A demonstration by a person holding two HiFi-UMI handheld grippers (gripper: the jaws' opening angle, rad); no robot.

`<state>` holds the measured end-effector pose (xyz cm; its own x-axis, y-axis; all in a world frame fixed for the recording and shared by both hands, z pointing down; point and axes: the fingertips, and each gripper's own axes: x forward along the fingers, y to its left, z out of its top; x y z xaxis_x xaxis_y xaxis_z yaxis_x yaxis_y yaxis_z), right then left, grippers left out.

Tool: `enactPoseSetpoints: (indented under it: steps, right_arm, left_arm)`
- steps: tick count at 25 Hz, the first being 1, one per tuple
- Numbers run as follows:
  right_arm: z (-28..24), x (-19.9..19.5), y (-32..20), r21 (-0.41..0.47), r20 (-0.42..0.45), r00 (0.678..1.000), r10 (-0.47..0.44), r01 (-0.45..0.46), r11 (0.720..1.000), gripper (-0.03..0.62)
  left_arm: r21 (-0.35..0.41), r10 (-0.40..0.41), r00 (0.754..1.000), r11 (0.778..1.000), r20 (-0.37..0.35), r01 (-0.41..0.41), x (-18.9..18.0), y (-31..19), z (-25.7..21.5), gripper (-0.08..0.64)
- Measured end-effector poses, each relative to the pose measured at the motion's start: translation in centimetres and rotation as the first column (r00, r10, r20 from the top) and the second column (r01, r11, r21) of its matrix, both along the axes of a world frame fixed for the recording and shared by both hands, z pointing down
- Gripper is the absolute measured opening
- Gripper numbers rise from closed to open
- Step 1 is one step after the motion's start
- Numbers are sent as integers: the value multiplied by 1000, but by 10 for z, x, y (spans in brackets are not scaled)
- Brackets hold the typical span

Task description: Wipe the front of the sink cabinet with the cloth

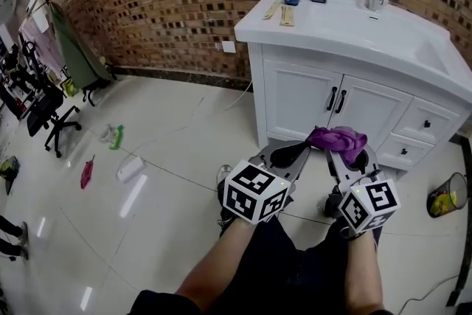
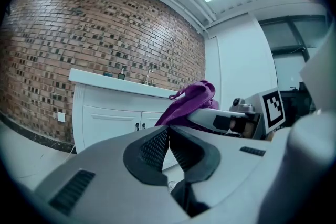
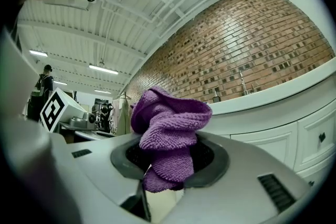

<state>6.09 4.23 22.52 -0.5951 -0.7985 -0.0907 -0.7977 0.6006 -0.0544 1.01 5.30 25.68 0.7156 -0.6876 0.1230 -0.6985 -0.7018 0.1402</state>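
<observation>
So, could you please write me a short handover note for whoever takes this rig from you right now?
Left gripper: jaws shut, nothing between them, held beside the right one.
Right gripper: shut on the purple cloth, which is bunched up above the jaws.
Sink cabinet: straight ahead. Both grippers are held short of its front, and the cloth is not touching it.
Done: the cloth is in hand.
Left: bring the cloth to the cabinet front and wipe it. No wiping shows yet.

Right gripper (image 3: 169, 162) grips cloth (image 3: 170, 123) (left gripper (image 2: 168, 139) closed, empty).
</observation>
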Motion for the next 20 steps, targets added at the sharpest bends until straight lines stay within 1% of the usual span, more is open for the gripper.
enactPoseSetpoints:
  steps: [4, 8, 13, 20]
  right_arm:
    - [-1, 15, 26, 12, 28, 1000, 1, -2, 1000, 143]
    - [2, 36, 40, 8, 34, 999, 33, -33, 999, 143]
    - [8, 58, 51, -3, 27, 997, 70, -70, 998, 143]
    - [10, 82, 57, -8, 42, 994, 102, -102, 995, 143]
  left_arm:
    - [24, 24, 1000, 999, 2, -24, 15, 18, -5, 5]
    - [43, 47, 999, 998, 11, -47, 32, 31, -9, 5]
    - [31, 66, 998, 997, -7, -66, 48, 38, -5, 5]
    - [24, 84, 996, 996, -7, -84, 68, 38, -3, 5]
